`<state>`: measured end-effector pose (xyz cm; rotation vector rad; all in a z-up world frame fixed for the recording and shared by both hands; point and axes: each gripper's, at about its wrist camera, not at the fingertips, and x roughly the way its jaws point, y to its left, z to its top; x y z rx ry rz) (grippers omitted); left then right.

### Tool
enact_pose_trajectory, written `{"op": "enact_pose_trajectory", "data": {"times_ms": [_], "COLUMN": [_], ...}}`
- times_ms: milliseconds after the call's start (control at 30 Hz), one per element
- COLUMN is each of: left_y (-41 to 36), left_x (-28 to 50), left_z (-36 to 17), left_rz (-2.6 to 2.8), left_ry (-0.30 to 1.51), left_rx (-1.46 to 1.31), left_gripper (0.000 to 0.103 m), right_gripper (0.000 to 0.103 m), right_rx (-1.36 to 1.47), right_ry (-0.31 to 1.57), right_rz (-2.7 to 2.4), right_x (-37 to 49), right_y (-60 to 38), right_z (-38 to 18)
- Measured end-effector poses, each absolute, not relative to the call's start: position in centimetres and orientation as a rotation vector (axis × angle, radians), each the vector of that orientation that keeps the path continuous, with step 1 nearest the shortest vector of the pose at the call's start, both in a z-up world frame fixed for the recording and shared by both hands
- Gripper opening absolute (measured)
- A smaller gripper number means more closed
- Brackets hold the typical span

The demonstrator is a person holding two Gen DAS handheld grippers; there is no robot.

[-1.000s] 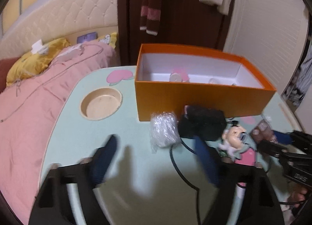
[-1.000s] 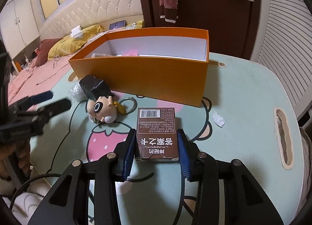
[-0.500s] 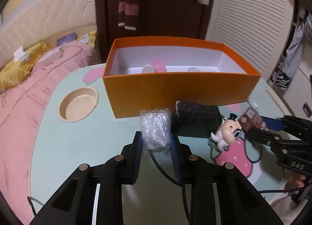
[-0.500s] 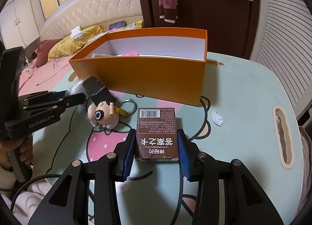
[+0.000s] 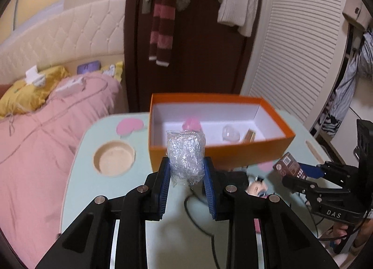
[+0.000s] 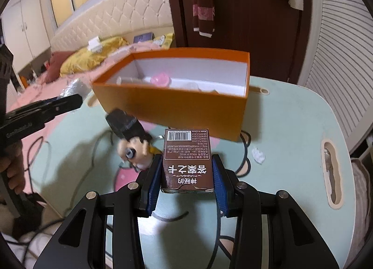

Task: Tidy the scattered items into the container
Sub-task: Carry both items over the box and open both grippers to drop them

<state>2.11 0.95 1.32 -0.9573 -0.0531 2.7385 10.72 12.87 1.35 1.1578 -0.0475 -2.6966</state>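
Plastic wrap (image 5: 185,155), crumpled into a clear wad, is sitting clenched between the blue pads of our left gripper (image 5: 186,183); a second ago those jaws were hanging wide above the table (image 5: 77,189), and now we are carrying the wad clear of the tabletop toward the orange box (image 5: 219,152) at twelve o'clock, where a pink item and a few small things are already lying. That grab means one more scattered piece is on its way in. At three o'clock in the left wrist view our right gripper is showing, holding its load. Turning to the right wrist view, our right gripper (image 6: 188,179) is grasping the brown card box (image 6: 188,164) just as before, now lifted off the table, with the orange box at twelve o'clock. The cartoon figure keychain (image 6: 134,150) and black pouch (image 6: 122,122) are lying at ten o'clock, not yet tidied, and a small white scrap (image 6: 258,155) is resting at two o'clock.
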Motion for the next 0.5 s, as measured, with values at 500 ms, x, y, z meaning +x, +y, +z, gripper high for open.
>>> {"op": "enact_pose_trajectory", "data": {"times_ms": [500], "left_y": [2.2], "left_x": [-4.2], "left_z": [0.4], "left_rz": [2.701], "left_ry": [-0.084], "left_rx": [-0.969], "left_gripper": [0.026], "right_gripper": [0.042], "right_rx": [0.983], "right_ry": [-0.067], "right_rz": [-2.743], "right_x": [4.7], "right_y": [12.0], "right_z": [5.8]}}
